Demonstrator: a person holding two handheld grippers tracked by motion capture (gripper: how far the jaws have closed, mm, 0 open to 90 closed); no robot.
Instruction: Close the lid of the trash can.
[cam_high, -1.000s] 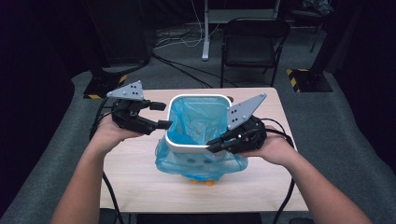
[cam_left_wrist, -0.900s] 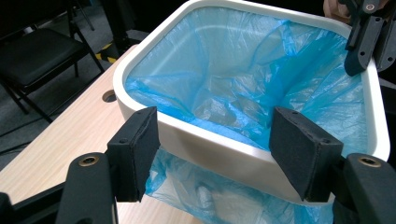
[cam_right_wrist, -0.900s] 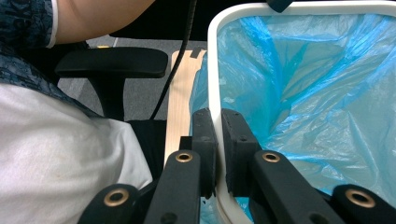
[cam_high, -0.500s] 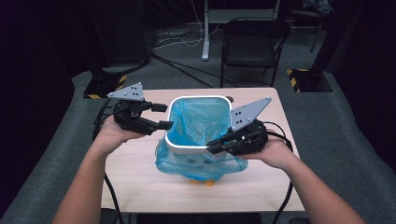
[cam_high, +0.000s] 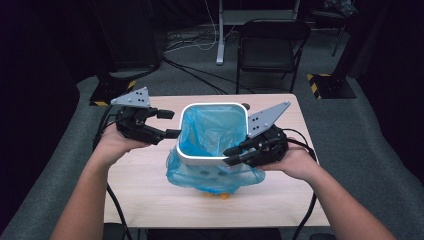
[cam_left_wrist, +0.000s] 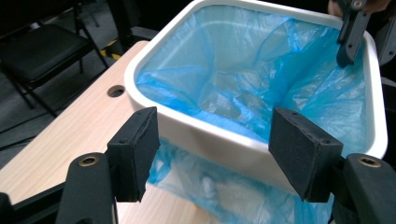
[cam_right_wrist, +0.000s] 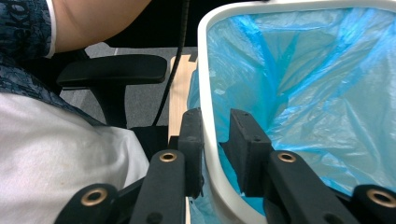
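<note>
Jaws of the right gripper (cam_right_wrist: 215, 149) straddle the near rim of the white square plastic bin (cam_high: 192, 158), one pad outside the wall and one inside against the thin blue plastic liner bag (cam_high: 212, 127). They have just been opening, and a slim gap shows on each side of the rim, so the pads do not press on it. The left gripper (cam_left_wrist: 217, 156) hangs just beside the bin's left wall with its pads wide apart and nothing between them. The bag lines the inside of the bin, and its loose edge spills over the near side onto the pale wooden table (cam_high: 145, 185). The bin stands at the table's middle, between both hands. Beyond the table stands a black chair (cam_high: 270, 47).
</note>
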